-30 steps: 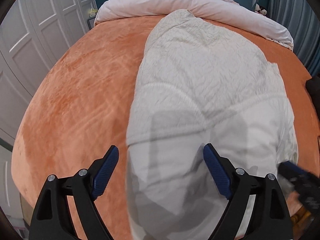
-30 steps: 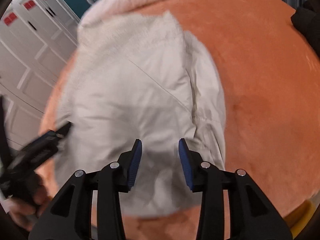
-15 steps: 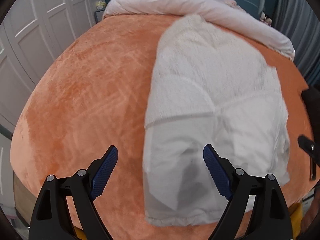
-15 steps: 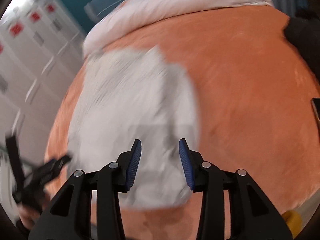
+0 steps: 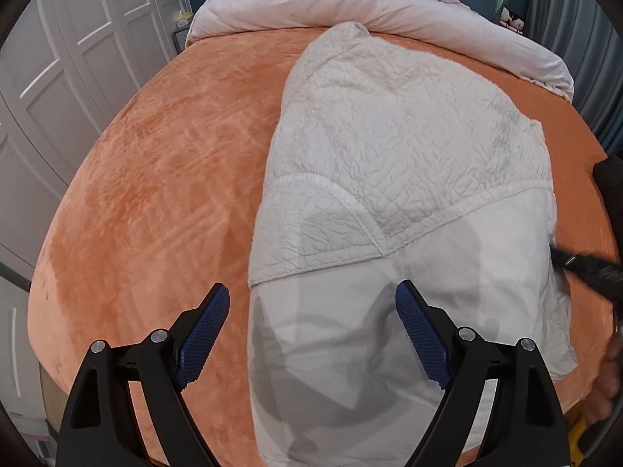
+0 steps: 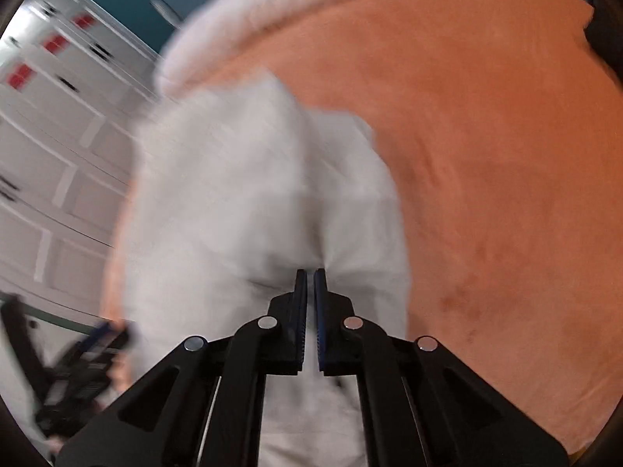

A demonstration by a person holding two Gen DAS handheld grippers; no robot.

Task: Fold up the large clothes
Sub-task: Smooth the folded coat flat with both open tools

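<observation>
The big white garment (image 5: pixel 389 202) lies on the orange bed cover (image 5: pixel 163 163) and fills the middle and lower right of the left wrist view. Its fluffy, crinkly part sits at the top and its smooth part at the bottom.

In the blurry right wrist view the right gripper (image 6: pixel 310 292) has just snapped together at the bottom middle of the frame. The cloth bunches up right at its tips, so it looks like it is pinching a fold of the garment. The left gripper (image 5: pixel 311 327) is spread wide at the bottom of its view, holding nothing, with the near end of the garment between its fingers.

What could go wrong? The pinch may catch only the top layer, so a pull would drag that layer and mess up the folds. It might also grab the bed cover underneath. A rolled pink quilt (image 5: pixel 350 4) lies across the top of the frame, close to the garment's far end.
</observation>
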